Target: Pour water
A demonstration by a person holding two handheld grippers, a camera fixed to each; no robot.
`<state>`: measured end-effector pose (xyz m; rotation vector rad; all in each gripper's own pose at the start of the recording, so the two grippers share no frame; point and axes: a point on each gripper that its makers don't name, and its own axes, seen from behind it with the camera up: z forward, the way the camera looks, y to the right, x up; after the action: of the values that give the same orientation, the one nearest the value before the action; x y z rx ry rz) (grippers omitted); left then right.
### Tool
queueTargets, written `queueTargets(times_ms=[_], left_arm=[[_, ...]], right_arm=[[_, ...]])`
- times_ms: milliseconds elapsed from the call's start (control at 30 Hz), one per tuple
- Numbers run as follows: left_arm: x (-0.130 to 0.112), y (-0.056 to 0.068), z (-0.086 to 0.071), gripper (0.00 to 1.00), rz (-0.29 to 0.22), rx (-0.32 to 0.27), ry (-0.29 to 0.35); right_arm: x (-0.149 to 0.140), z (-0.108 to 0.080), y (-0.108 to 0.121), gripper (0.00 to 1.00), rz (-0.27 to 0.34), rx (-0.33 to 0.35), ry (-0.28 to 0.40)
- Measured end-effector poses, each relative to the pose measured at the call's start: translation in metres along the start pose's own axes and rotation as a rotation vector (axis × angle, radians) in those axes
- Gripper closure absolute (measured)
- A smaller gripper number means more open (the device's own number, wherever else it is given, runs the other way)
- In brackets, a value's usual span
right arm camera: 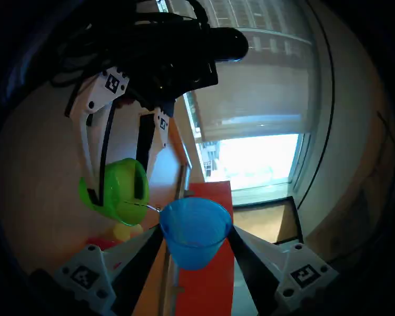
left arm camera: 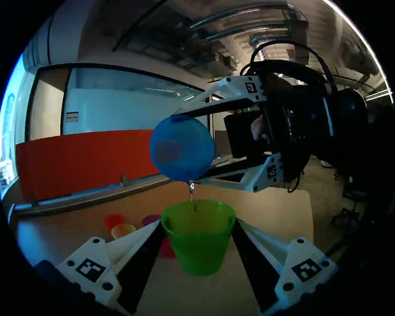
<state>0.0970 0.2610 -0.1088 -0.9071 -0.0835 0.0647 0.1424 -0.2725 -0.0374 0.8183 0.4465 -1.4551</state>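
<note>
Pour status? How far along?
Done: both cups are gripped, the left gripper shut on the green cup and the right gripper shut on the blue cup.
In hand: the blue cup is tipped on its side above the green cup's mouth, and a thin stream is falling in.
Left: probably finish the trickle, then bring the blue cup upright. I can't tell how much water remains.

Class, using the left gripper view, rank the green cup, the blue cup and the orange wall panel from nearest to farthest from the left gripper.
1. Green cup: gripped at bottom centre.
2. Blue cup: tipped just above it.
3. Orange wall panel: far behind, left.
</note>
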Motion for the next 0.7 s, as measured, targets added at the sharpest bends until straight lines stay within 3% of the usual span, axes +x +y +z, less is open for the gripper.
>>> queueTargets(times_ms=[700], left_arm=[[0.0001, -0.0006, -0.0017, 0.13, 0.001, 0.000, 0.001]], right_arm=[[0.0063, -0.0053, -0.0010, 0.10, -0.058, -0.002, 0.005]])
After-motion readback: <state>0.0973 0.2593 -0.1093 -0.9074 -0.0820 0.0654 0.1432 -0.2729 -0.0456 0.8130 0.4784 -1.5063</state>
